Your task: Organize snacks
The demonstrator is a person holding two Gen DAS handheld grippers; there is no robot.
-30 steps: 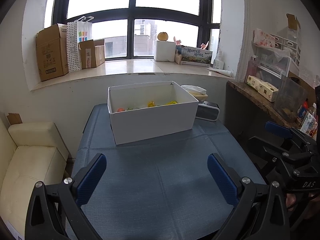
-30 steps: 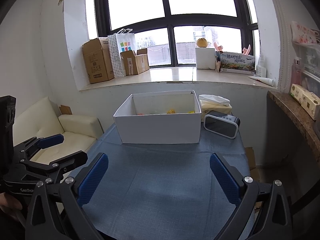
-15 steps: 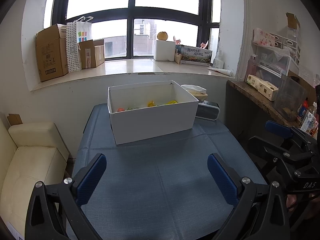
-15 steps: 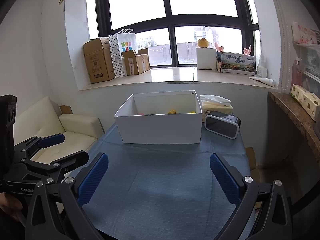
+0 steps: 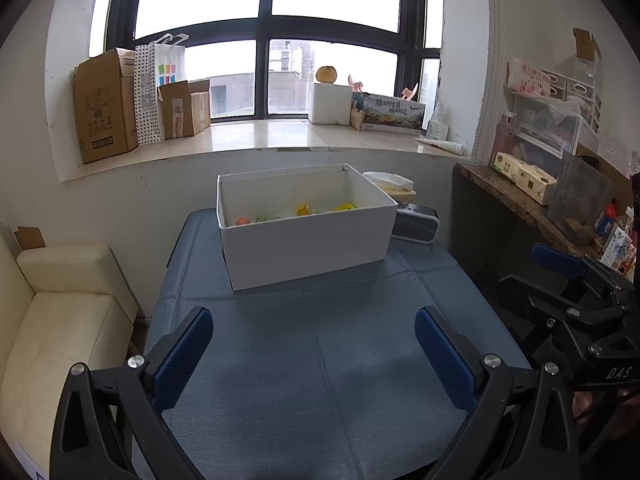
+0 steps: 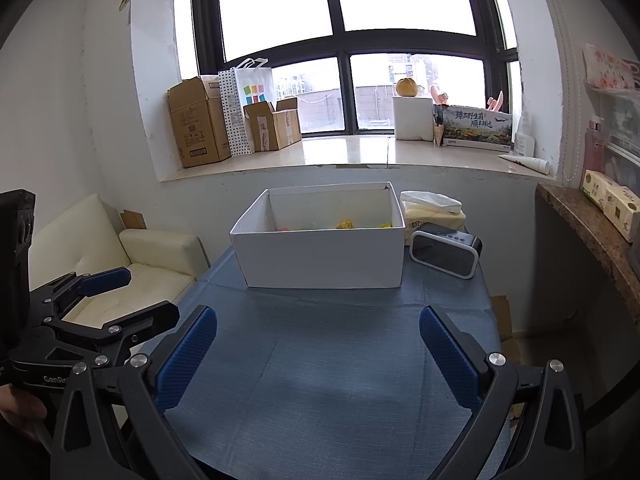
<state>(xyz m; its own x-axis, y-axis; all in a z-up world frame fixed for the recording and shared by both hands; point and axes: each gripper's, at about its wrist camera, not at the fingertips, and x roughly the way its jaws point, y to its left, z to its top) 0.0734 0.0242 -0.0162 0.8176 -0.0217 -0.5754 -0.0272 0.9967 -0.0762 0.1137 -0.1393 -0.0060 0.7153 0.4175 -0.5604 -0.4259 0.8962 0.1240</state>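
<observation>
Both tools, the left tool [image 5: 313,334] and the right tool [image 6: 318,336], are held wide apart and empty above the blue cloth-covered counter [image 5: 320,360]. Small orange and yellow snacks [image 5: 304,210] are seen inside the open white cardboard box [image 5: 304,242] at the far side. Just right of it, a black clock radio [image 6: 446,249] and a tissue pack [image 6: 434,210] are placed.

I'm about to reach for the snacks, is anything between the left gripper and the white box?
Nothing visible: only bare blue tablecloth lies between the open left gripper and the white box.
</observation>
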